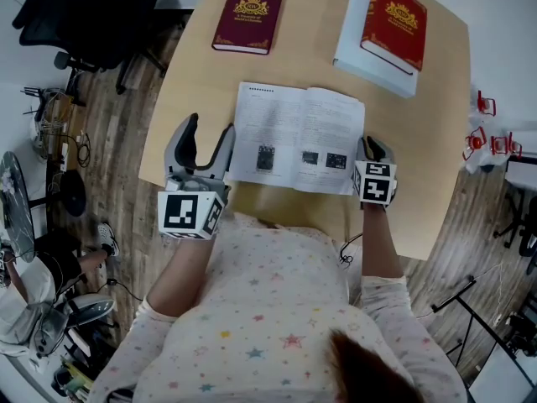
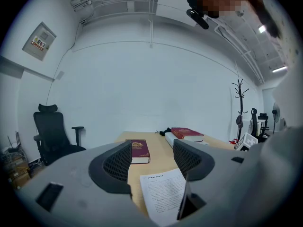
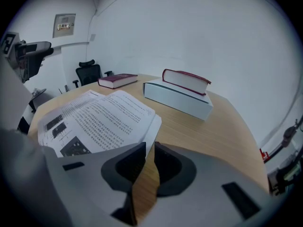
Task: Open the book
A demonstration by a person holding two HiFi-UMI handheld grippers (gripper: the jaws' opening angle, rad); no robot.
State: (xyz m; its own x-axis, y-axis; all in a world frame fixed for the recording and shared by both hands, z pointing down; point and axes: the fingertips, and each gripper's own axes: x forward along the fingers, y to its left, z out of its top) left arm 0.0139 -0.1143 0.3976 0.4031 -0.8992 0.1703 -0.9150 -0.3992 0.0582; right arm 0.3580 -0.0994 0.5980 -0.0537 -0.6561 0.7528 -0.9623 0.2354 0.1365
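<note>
The left gripper (image 2: 152,157) has its fingers spread wide with nothing pinched. Between them show bare wood and part of the left page of the open book (image 1: 298,137). The right gripper (image 3: 150,148) has its fingers almost together, with only a sliver of wood in the gap, and they grip nothing. It sits just beside the book's right edge.

The book lies flat, printed pages up, in the middle of the tabletop (image 1: 419,141) between the two grippers. It looks thin and light, with soft paper leaves that would bend and slide rather than lift as a slab. A single leaf could crease or tear, so the outer edge or a free corner of a page seems the place to take it, gently. The pale wood looks smooth, so the book may skid when pushed.

Farther back lie a maroon book (image 1: 247,19) and a red book (image 1: 394,13) on a white box (image 1: 361,57). A black office chair (image 1: 84,15) stands on the plank floor (image 1: 109,141), with white walls beyond
</note>
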